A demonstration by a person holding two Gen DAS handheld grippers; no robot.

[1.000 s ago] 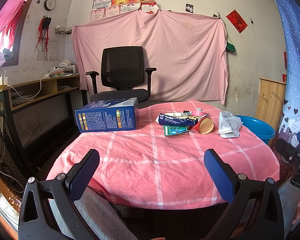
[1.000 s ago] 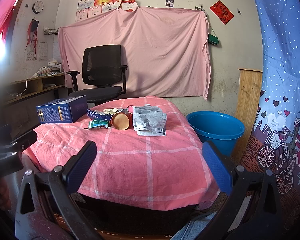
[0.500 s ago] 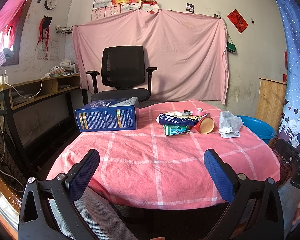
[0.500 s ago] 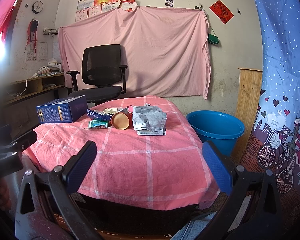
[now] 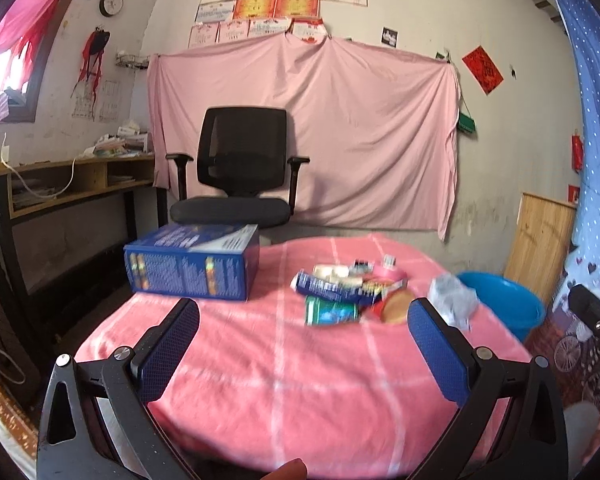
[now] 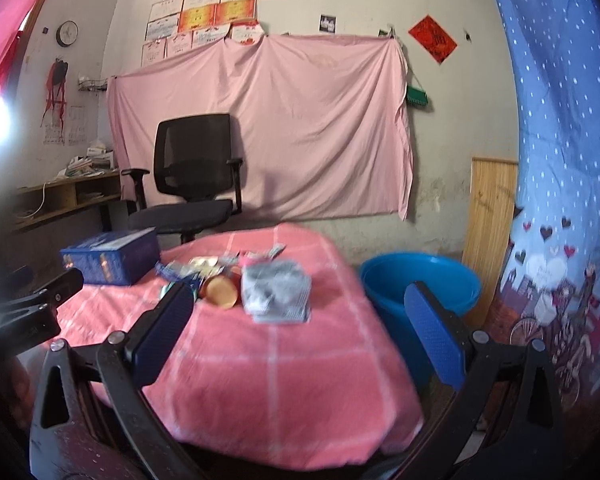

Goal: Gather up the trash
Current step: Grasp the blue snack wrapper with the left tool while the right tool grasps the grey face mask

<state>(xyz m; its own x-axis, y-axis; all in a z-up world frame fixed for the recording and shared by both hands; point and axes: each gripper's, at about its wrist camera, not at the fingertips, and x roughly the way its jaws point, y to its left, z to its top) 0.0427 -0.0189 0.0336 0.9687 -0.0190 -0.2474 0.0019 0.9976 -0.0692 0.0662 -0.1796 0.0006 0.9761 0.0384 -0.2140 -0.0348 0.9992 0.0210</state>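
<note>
A cluster of trash lies on the pink checked table (image 5: 284,368): a blue wrapper (image 5: 332,289), a green packet (image 5: 331,313), an overturned paper cup (image 5: 394,311) and a crumpled grey face mask (image 5: 450,304). A big blue box (image 5: 192,266) stands to their left. My left gripper (image 5: 303,350) hovers open over the table's near half, short of the trash. The right wrist view shows the mask (image 6: 277,297), cup (image 6: 219,291) and box (image 6: 110,256); my right gripper (image 6: 296,330) is open and empty in front of the mask.
A blue plastic basin (image 6: 420,285) stands on the floor right of the table (image 6: 276,364). A black office chair (image 5: 240,180) stands behind the table, a wooden desk (image 5: 72,184) along the left wall. The other gripper's body (image 6: 24,312) shows at the left edge.
Both grippers have moved forward and up over the table, toward the trash, which now looks larger and blurred. Both stay open.
</note>
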